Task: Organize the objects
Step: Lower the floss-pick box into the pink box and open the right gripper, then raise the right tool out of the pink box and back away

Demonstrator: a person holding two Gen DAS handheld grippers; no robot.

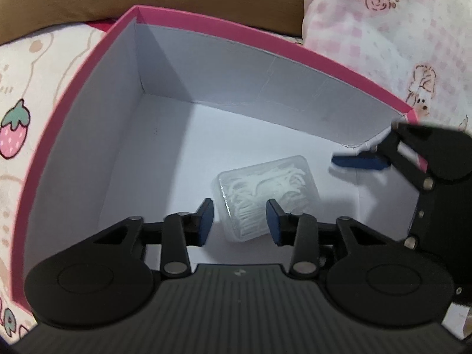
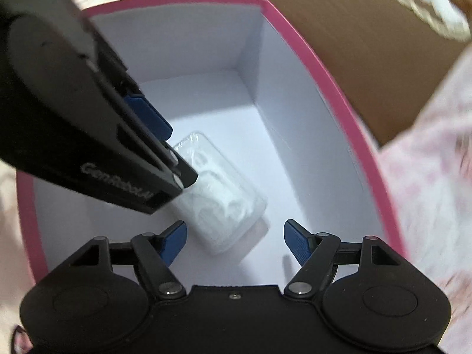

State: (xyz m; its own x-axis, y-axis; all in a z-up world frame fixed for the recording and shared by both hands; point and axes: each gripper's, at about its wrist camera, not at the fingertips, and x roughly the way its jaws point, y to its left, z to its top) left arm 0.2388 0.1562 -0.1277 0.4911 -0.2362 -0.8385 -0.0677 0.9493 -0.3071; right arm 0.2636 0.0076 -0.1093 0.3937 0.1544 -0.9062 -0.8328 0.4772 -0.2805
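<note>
Floss-pick case (image 1: 267, 196), clear plastic, lies on the floor of the pink box (image 1: 206, 20), near its middle. So that item reads as placed. My left claw (image 1: 239, 221) straddles its near end, pads narrow but not pressing, no grip. My right claw (image 2: 235, 243) hangs wide just beside it, empty. Nothing else visible to sort; I'd judge only withdrawal remains.

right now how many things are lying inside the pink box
1: a clear plastic case of white picks, on the floor of the pink box, between the two grippers' fingers. The gripper bodies hide part of the floor, so something else could be hidden.
</note>
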